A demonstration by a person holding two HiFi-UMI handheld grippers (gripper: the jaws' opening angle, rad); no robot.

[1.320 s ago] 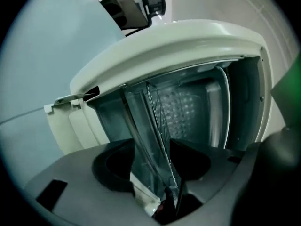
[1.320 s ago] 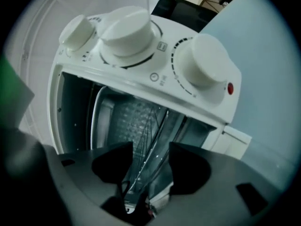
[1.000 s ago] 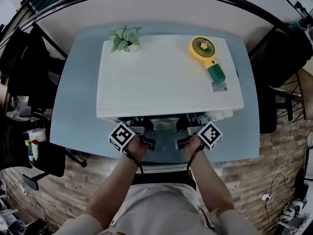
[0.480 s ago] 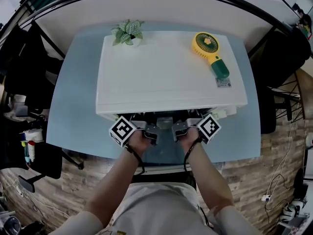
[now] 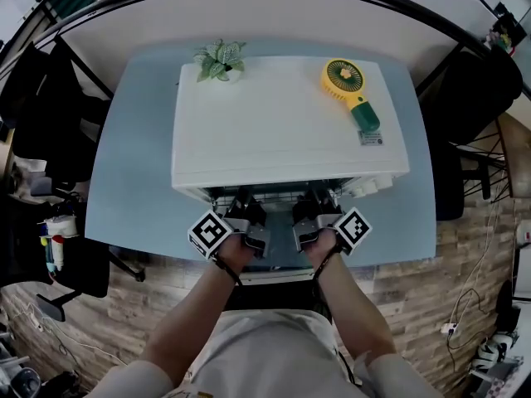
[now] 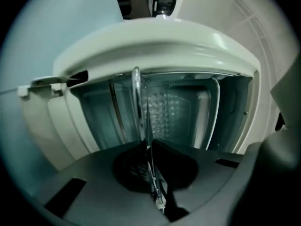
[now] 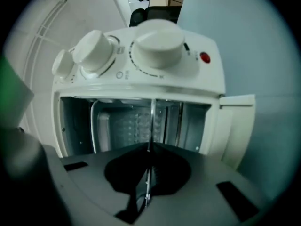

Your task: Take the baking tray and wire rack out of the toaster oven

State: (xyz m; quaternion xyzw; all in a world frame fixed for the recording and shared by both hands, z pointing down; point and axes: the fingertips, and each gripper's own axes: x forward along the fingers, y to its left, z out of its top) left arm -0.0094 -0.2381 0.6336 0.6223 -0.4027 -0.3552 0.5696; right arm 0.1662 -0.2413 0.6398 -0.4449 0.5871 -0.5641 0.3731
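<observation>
The white toaster oven (image 5: 286,123) stands on a blue table with its door (image 5: 278,259) folded down. The wire rack (image 5: 274,196) juts a little out of the mouth. My left gripper (image 5: 251,215) and right gripper (image 5: 309,214) are both shut on the rack's front edge, side by side. In the left gripper view the rack (image 6: 136,93) shows edge-on, pinched in my left gripper (image 6: 146,147). The right gripper view has the same thin bar (image 7: 152,112) caught in my right gripper (image 7: 149,149). A rounded metal rim (image 6: 214,107) deeper in the cavity may be the baking tray.
A yellow hand fan (image 5: 353,89) and a small potted plant (image 5: 220,60) lie on the oven's top. Two white knobs (image 7: 157,44) sit on its right side. The blue table (image 5: 133,181) ends close behind the open door; chairs and clutter surround it.
Both grippers went into the oven mouth, closed on the rack's front edge and drew back toward me. The rack now sticks out of the opening.
</observation>
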